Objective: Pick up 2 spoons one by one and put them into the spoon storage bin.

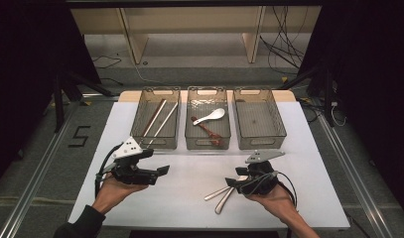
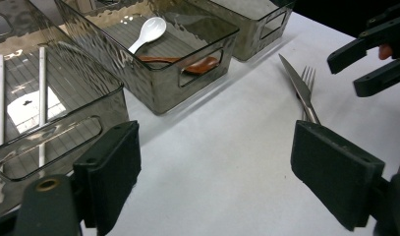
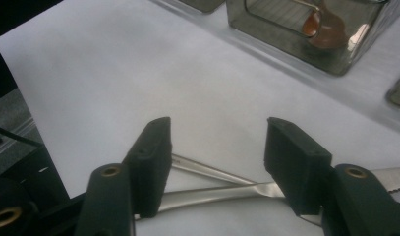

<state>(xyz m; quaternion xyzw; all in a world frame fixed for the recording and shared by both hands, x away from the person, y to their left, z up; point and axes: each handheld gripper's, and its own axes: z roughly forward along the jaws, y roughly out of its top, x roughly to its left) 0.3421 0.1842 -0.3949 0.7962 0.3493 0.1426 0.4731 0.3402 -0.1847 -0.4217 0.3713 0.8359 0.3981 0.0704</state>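
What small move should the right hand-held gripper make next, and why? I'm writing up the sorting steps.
Probably lower and shut on one utensil. The right hand-held gripper is open, its jaws either side of the crossed knife and fork on the table. The right bin looks empty, a likely destination.

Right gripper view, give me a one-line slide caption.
Open right gripper poised over a crossed knife and fork on the white table.
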